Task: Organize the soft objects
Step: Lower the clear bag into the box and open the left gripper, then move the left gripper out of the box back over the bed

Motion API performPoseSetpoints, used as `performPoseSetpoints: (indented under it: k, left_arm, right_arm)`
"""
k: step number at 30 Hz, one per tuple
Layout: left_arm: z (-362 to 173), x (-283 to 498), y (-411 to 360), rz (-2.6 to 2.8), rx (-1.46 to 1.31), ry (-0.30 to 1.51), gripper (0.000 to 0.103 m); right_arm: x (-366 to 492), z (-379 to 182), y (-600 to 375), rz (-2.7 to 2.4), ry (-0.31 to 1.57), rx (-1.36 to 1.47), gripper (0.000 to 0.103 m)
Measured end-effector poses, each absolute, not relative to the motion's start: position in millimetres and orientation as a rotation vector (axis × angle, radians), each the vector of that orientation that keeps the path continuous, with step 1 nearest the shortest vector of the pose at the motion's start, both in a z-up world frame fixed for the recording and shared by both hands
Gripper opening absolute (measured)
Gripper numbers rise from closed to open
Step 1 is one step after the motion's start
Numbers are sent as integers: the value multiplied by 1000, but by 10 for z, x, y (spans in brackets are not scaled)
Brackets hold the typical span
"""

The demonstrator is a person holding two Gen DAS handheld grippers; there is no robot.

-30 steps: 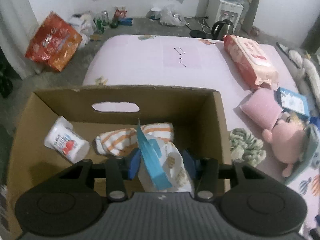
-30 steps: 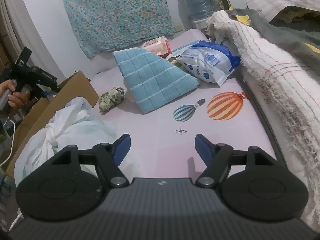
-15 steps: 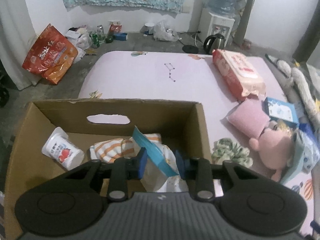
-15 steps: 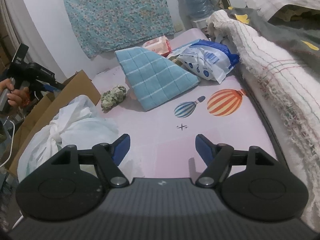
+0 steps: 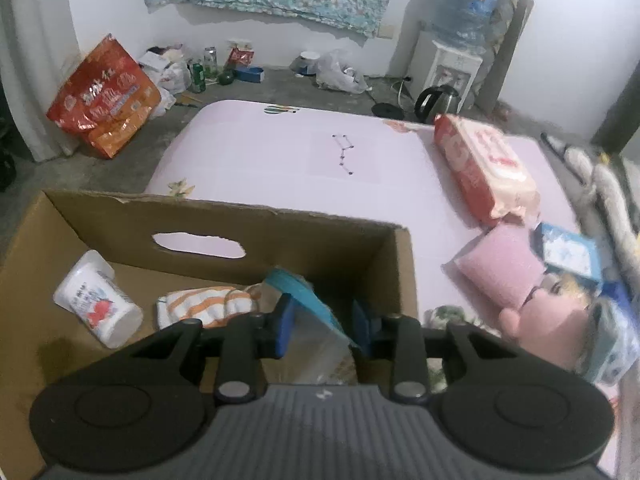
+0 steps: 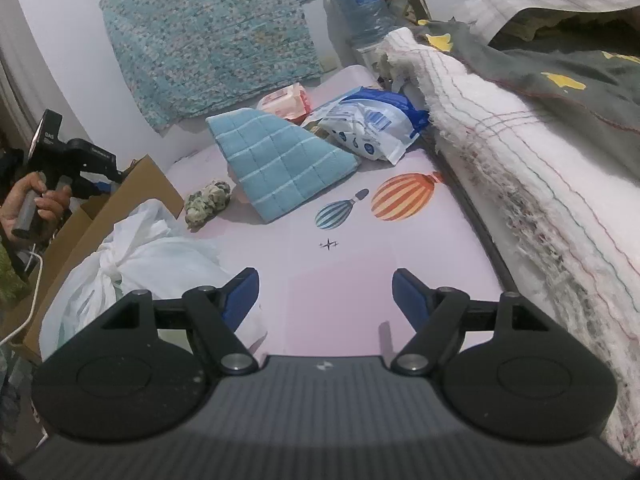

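The left hand-held gripper (image 5: 322,326) is hovering over the open brown cardboard box (image 5: 256,216), pointing steeply down, w/ its blue pads clamped on a clear plastic pouch w/ a teal header strip (image 5: 316,328). The pouch is hanging straight below the pads, long axis running down into the box near its right wall, so the coming move looks like a simple let-go. Already lying on the box floor: a white plastic cup w/ red print (image 5: 98,306) by the left wall & an orange-and-white striped cloth (image 5: 208,306) mid-floor, just left of the pouch. The right hand-held gripper (image 6: 326,296) is standing wide apart, nothing between the pads, over the pink printed bed sheet (image 6: 352,264). A white knotted plastic bag (image 6: 132,264) is lying just to its left by the bed's left edge; a folded blue checked towel (image 6: 280,168) & a green-grey scrunchie (image 6: 208,200) are sitting farther ahead, both nearer the right hand. The box is standing at the bed's left edge. Room: white walls, a teal floral cloth hanging on the wall (image 6: 208,36), a water dispenser (image 5: 452,68) on the grey floor.
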State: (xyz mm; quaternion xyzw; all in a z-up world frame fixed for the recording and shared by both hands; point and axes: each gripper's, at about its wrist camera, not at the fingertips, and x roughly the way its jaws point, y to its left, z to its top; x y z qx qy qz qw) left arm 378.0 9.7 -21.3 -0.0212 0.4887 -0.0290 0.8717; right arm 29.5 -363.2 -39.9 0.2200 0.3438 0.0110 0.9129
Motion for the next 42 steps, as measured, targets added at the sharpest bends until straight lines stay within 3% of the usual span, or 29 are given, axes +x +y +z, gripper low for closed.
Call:
performPoseSetpoints:
  k: [12,14,17,26,30,35,39,42]
  left_arm:
    - [-265,3692,270,-52,-106,1073,33]
    - [-236,3665,313,-49,-140,1065,36]
    - [-156,3601,385,-42,-186,1033,52]
    - [195,3306,525,-60,-225,967,55]
    - [410,3104,452,-92,-204,925,61]
    - [630,2828,146,-183,-153,890,73]
    - [714,2670,-292,-297,-92,889,89]
    - [686,2656,-730,-373,-24,932,92]
  right_arm:
    - [273,-337,-3529,51,697,438,74]
    - [252,-328,-3536,51,694,442,75]
    - [227,-326,-3556,49,689,448,75]
    - [174,-322,-3546,65,679,457,75]
    - [166,-313,-3542,76,673,459,75]
    - [208,-268,-3559,89,656,462,76]
    - [333,-165,-3574,95,632,434,80]
    - [498,-69,-3571,105,602,387,83]
